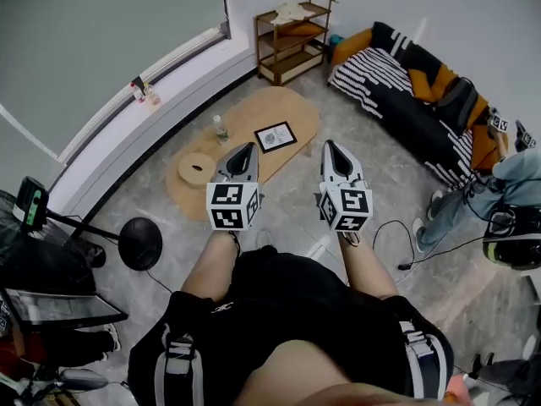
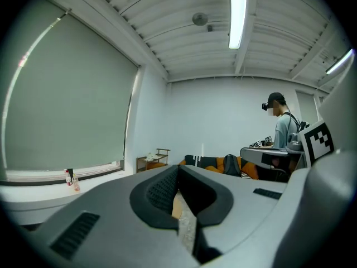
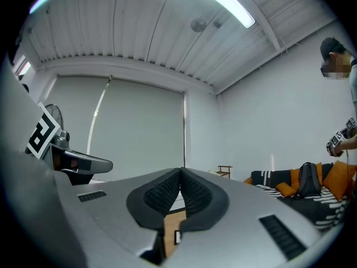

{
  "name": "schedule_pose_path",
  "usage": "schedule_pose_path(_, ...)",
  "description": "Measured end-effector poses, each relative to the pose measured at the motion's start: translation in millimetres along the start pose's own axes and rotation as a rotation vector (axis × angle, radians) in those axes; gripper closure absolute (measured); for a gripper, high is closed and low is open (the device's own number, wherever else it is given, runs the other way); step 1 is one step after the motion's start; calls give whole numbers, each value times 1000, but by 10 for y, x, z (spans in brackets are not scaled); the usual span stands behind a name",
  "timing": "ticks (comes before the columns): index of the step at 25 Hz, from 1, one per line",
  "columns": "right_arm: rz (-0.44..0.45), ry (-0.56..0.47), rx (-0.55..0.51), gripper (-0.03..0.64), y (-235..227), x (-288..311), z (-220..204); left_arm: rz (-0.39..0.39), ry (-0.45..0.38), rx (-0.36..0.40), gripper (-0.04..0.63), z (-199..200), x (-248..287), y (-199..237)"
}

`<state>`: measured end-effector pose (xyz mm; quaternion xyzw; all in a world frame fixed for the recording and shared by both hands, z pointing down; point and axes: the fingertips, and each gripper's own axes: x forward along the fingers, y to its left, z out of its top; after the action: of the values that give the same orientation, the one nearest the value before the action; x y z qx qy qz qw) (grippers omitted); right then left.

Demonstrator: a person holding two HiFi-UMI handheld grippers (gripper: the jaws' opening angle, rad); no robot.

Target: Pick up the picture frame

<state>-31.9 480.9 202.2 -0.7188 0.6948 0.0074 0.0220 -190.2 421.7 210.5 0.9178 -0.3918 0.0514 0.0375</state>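
- The left gripper [image 1: 245, 149] has its jaws pressed together with nothing between them. The right gripper [image 1: 330, 146] is the same, closed and empty. If they reach the target like this, they will probably only shove it, so at least one pair has to open first.
- The picture frame [image 1: 275, 136] seems to lie flat on the low wooden counter [image 1: 287, 106]. It is ahead of both grippers, roughly between their lines, and well apart from each.
- A flat frame offers little edge to bite. A jaw coming down on top could scrape the glazing. A jaw coming in from the side could slide the frame across the smooth top and off the rim.
- A pinch on one corner alone may let the frame swing and slip out as it lifts.
- A small bottle [image 1: 221, 129] stands near the frame, on its left. A wide sweep by the left gripper could tip it.
- On the floor, a dark cable [image 1: 385, 231] loops near the person's right foot and could catch a step towards the counter.
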Motion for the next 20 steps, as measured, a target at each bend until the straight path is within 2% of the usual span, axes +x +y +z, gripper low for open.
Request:
schedule_pose_path(6, -23, 8, -9, 600, 47, 856, 130, -43, 3, 3, 575, 246, 647, 553)
schedule_pose_path(14, -58, 23, -29, 600, 138, 1928, 136, -83, 20, -16, 574, 287, 1365, 1345)
schedule_pose_path(20, -64, 44, -26, 600, 76, 2424, 67, -86, 50, -21, 575, 274, 1746, 1644)
